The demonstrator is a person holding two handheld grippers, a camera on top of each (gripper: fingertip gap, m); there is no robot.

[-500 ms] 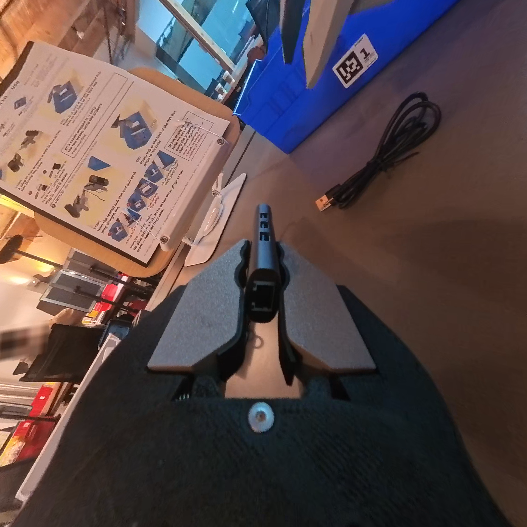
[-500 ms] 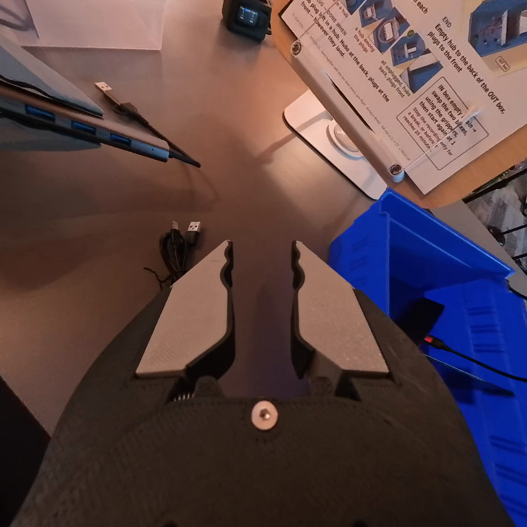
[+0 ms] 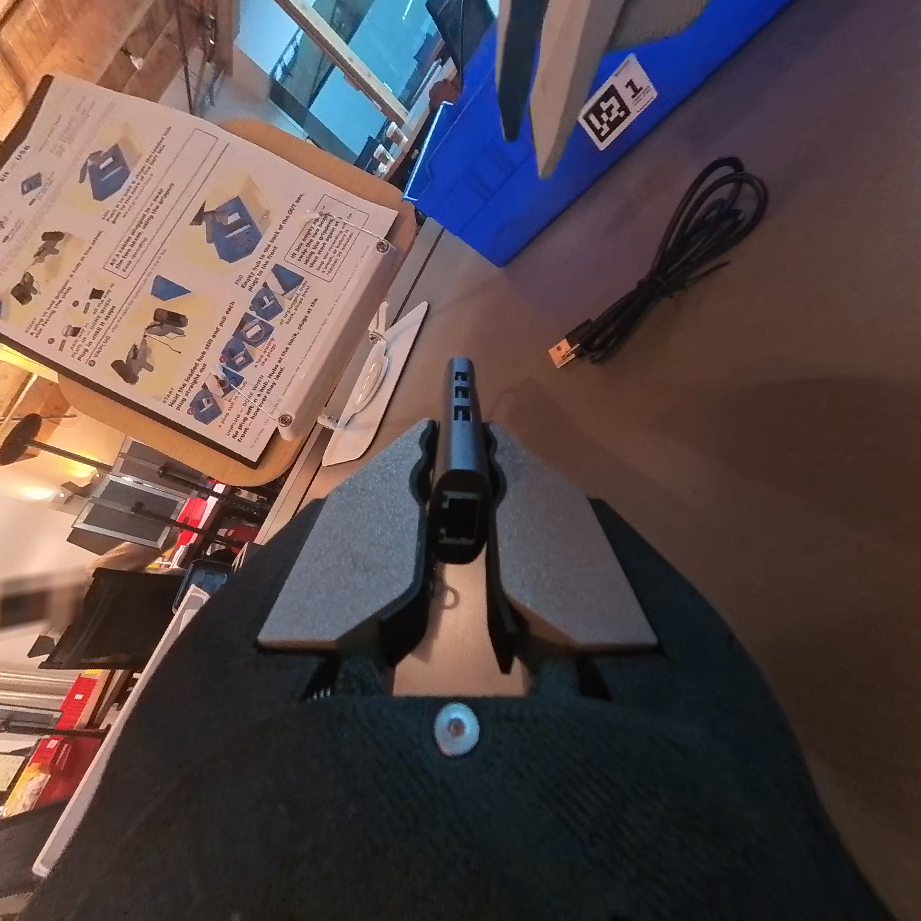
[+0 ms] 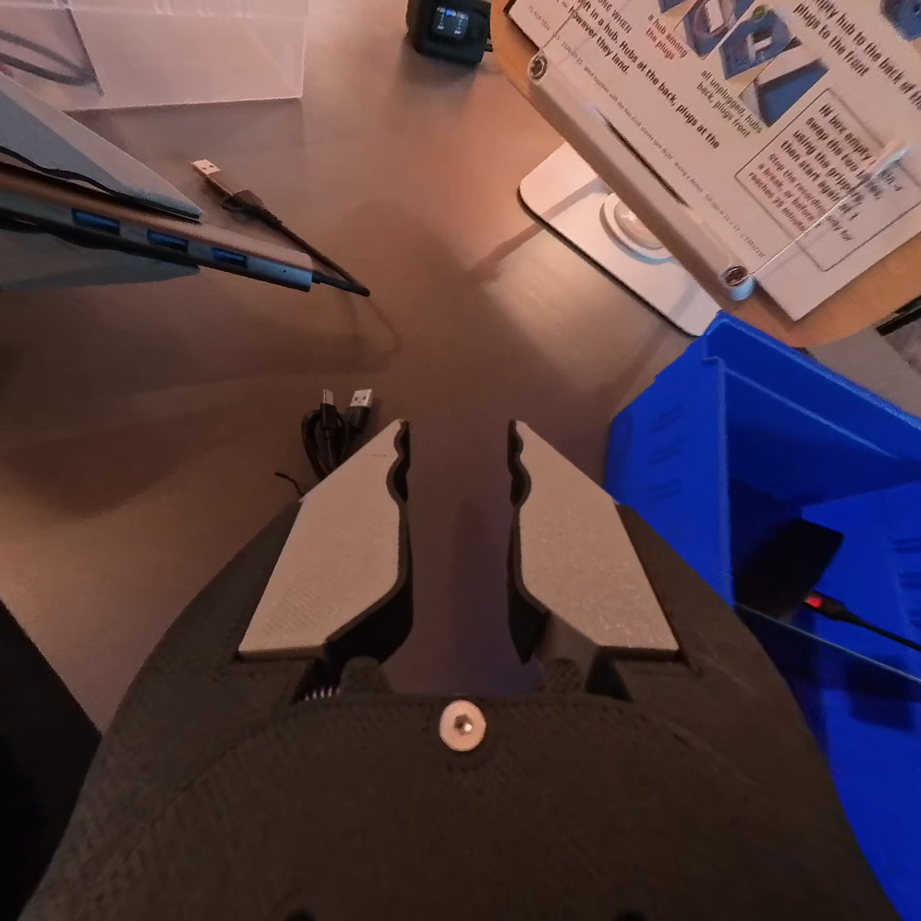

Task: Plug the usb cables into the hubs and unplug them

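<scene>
A brown tabletop [image 4: 448, 259] is seen in both wrist views, and everything named here is carried by it. A blue bin [image 4: 777, 473] is set near its far edge, with a square black-and-white marker on the wall seen in the left wrist view. An instruction sheet [image 3: 164, 279] is propped on a white stand [image 4: 593, 219] at that far edge, just beside the bin.

The left gripper [image 3: 458, 438] is pressed together on a dark grey hub [image 3: 461, 448], which is pinched between the fingers and held lengthwise above the tabletop, its row of ports facing up. The right gripper [image 4: 458, 433] is held spread, with nothing between its fingers, over the bare tabletop beside the bin.

A coiled black USB cable [image 3: 673, 279] is laid on the tabletop just beside the bin, its metal plug [image 3: 563, 355] pointed toward the hub. The hub's own thin lead [image 4: 299, 239] is trailed from its end, finished with a second plug [image 4: 207, 169]. A small dark device with a lit screen [image 4: 448, 25] is placed at the far edge.
</scene>
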